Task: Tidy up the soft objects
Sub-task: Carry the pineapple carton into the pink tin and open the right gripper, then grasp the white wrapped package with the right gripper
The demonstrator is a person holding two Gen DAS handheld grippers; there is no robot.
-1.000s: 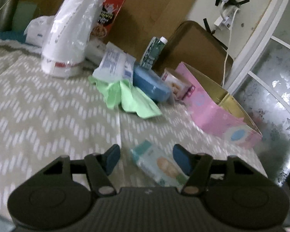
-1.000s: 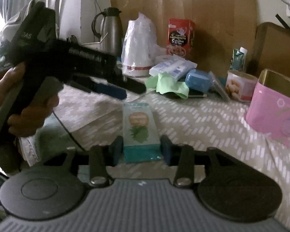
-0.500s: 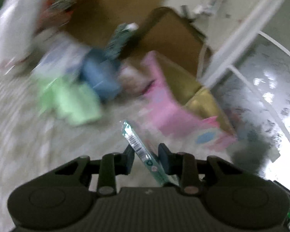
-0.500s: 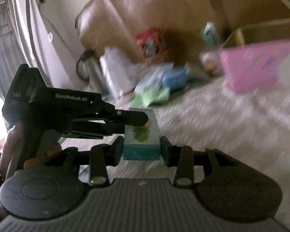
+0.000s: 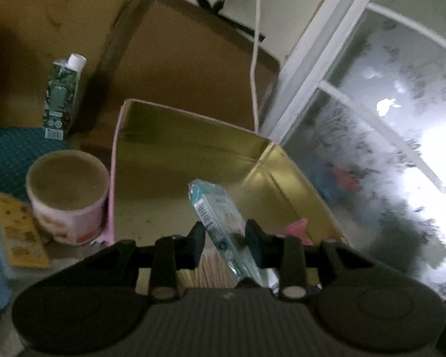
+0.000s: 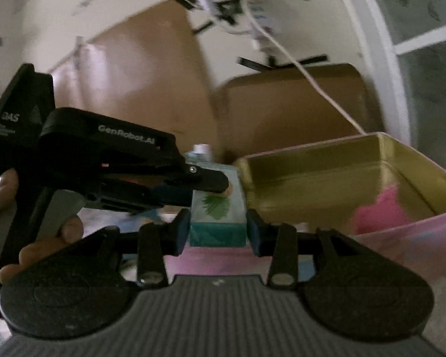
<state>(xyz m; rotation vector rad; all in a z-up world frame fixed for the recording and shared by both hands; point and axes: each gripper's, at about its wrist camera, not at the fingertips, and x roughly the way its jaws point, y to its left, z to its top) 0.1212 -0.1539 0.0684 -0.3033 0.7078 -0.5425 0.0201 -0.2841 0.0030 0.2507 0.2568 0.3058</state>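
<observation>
Left wrist view: the left gripper (image 5: 224, 236) has just been closing; its fingers (image 5: 196, 238) pinch a slim tissue pack (image 5: 215, 214), tilted on edge above the open pink tin (image 5: 193, 154), evidently for dropping in. A pink soft item (image 5: 297, 227) lies in the tin's near corner. A paper cup (image 5: 68, 196) touches its outer wall.

Right wrist view: the right gripper (image 6: 218, 232) clamps a teal wipes pack (image 6: 218, 218) just short of the tin's rim, apparently awaiting its turn.

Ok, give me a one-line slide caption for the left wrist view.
Left tool holds a tilted tissue pack above the open pink box, a paper cup beside it.
</observation>
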